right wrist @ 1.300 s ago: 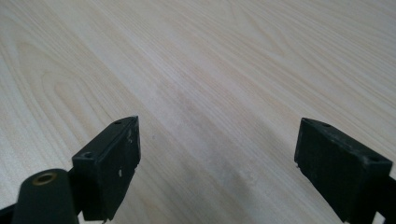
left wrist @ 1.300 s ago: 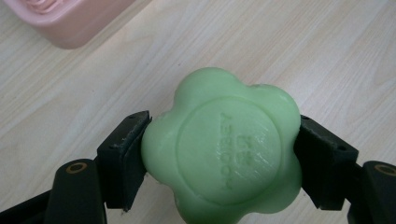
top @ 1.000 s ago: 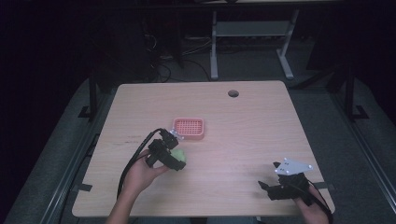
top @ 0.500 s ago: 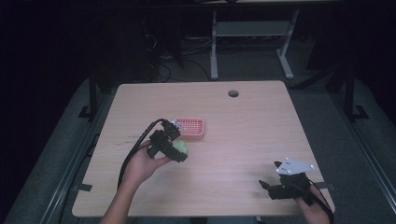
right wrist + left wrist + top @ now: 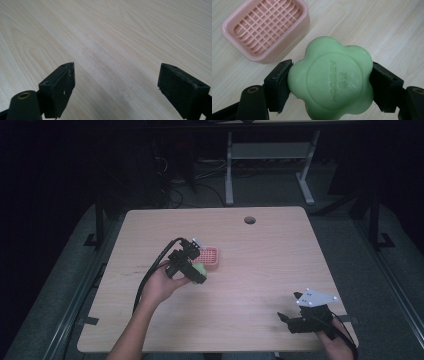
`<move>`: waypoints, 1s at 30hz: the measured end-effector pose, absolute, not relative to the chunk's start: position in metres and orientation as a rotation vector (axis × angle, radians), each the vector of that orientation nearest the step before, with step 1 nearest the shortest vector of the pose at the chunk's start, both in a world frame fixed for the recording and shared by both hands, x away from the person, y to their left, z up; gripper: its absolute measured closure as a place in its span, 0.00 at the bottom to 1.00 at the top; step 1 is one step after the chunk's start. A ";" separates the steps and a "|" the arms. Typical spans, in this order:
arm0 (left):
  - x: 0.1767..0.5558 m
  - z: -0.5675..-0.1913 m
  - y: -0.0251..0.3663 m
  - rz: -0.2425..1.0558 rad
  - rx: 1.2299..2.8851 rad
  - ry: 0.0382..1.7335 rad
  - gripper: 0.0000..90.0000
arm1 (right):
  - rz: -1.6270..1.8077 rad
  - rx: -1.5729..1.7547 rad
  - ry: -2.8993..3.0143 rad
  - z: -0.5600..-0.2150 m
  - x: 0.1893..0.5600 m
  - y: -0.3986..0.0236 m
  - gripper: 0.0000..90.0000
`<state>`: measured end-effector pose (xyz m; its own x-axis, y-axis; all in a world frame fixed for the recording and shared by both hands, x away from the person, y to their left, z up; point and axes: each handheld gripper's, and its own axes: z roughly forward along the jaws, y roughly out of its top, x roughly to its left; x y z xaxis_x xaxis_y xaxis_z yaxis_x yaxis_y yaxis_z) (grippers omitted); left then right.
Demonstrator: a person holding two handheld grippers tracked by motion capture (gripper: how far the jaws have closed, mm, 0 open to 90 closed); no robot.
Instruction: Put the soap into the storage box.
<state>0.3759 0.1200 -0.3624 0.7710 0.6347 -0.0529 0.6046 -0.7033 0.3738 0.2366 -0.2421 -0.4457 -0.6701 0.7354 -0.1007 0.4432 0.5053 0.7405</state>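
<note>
1. The left gripper [image 5: 329,82] pinches a pale green, flower-shaped bar of soap [image 5: 332,80] between its two black jaws, one jaw pressed to each side of the bar; raised lettering shows on the soap's flat face.
2. In the high view the same left gripper [image 5: 192,270], held in the person's left hand [image 5: 162,285], carries the soap [image 5: 199,269] above the table, clear of the surface.
3. Just beyond the jaws and off to their left in the left gripper view lies a pink rectangular plastic soap dish with a grid floor [image 5: 265,28]; it is near the soap but not touching it.
4. Beneath both is the light wooden table top [image 5: 260,265].
5. Well away, at the near right corner of the table, the right gripper [image 5: 116,85] has its jaws spread wide with only bare wood between them.
</note>
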 end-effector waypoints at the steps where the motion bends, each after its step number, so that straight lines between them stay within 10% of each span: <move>1: 0.378 -0.363 0.119 0.108 2.597 0.947 0.29 | 0.990 0.977 2.345 -0.445 0.237 -0.242 0.15; 30: 0.433 -0.361 0.100 0.140 2.604 1.029 0.29 | 1.012 0.986 2.330 -0.443 0.237 -0.244 0.15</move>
